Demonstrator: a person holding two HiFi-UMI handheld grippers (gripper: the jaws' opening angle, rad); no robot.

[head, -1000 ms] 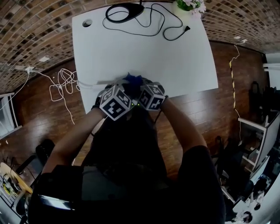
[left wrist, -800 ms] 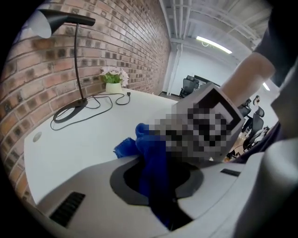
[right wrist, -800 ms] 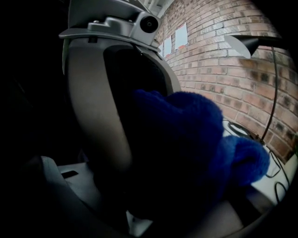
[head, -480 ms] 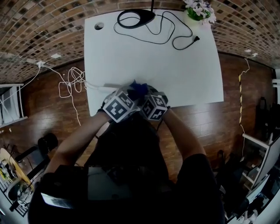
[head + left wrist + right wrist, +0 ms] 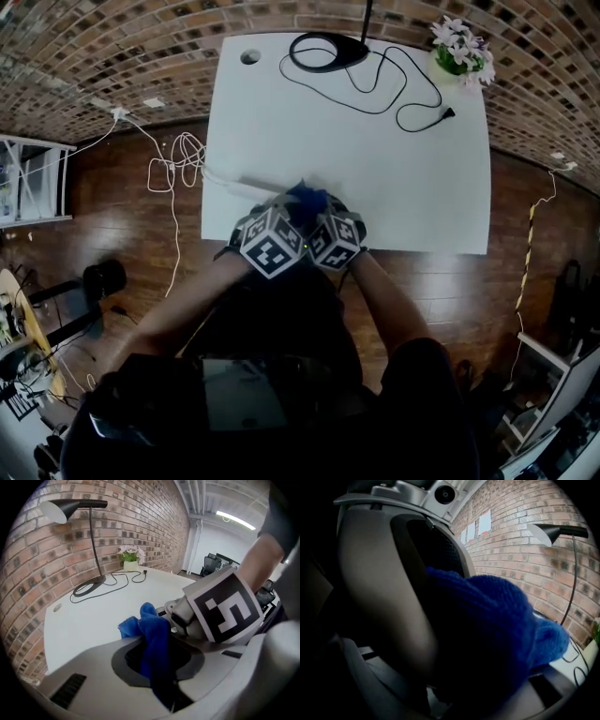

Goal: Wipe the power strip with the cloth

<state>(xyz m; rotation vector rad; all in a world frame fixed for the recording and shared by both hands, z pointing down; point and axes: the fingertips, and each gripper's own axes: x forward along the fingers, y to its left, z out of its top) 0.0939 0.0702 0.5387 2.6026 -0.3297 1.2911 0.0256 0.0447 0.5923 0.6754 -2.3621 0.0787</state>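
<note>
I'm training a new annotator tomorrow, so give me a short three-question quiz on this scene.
1. Multiple choice: what do the left tongs grip? A) a cable B) a blue cloth C) a plant pot.
2. True or false: the black desk lamp stands at the table's near edge.
3. Fill in: the flowers sit at the table's far ____ corner.
Key: 1 B; 2 false, it stands at the far edge; 3 right.
</note>
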